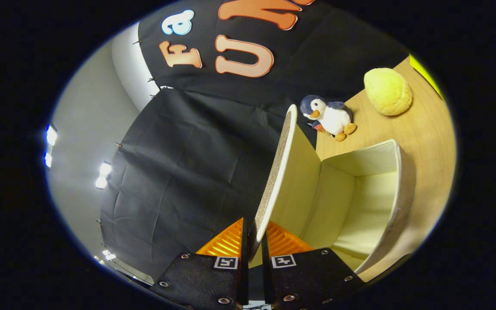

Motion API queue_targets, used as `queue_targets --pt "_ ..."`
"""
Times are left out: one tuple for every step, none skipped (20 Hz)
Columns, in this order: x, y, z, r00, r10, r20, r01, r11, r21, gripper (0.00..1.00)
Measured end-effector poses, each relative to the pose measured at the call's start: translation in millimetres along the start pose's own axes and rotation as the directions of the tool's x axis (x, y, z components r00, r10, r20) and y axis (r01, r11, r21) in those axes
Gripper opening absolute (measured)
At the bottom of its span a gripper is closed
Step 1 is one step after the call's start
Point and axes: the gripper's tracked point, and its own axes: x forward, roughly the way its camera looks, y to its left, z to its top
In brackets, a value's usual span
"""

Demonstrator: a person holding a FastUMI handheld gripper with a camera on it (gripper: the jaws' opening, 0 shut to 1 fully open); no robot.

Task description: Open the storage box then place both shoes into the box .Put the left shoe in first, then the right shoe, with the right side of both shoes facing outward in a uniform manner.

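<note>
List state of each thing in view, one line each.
lid: raised, edge pinched between the fingers
box: open, nothing visible inside
gripper: shut on lid
penguin: beyond the box on the table, untouched
yellow plush: resting on the table past the penguin, untouched
table: bears box and both toys

Box (360, 198) interior open, raised lid (280, 163) between tool (254, 241) fingers, penguin (330, 116) beyond

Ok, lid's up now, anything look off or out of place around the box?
Nothing stands out. The gripper is shut on the lid, holding it raised. The box looks empty and undamaged. A toy penguin and a yellow cushion lie beyond it on the table.
</note>
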Motion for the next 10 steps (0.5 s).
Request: queue_targets --pt "9 6 0 1.0 0.001 -0.006 -0.001 1.0 -0.006 0.14" --pt "19 13 2 1.0 0.001 -0.006 -0.001 1.0 -0.015 0.14" --pt "31 21 4 1.0 0.003 -0.006 -0.003 1.0 -0.029 0.14" --pt "41 28 5 1.0 0.001 -0.013 -0.001 0.999 -0.044 0.14" --pt "50 31 0 1.0 -0.008 -0.024 0.007 0.998 -0.057 0.14" --pt "60 36 -1 0.999 -0.015 -0.034 0.013 0.998 -0.069 0.14" --pt "72 40 -3 0.999 -0.027 -0.037 0.024 0.996 -0.09 0.14" --pt "85 39 -4 0.998 -0.042 -0.044 0.037 0.993 -0.116 0.17" --pt "95 36 -7 0.997 -0.059 -0.051 0.051 0.989 -0.141 0.23" --pt "104 34 -11 0.996 -0.071 -0.06 0.061 0.985 -0.163 0.29"
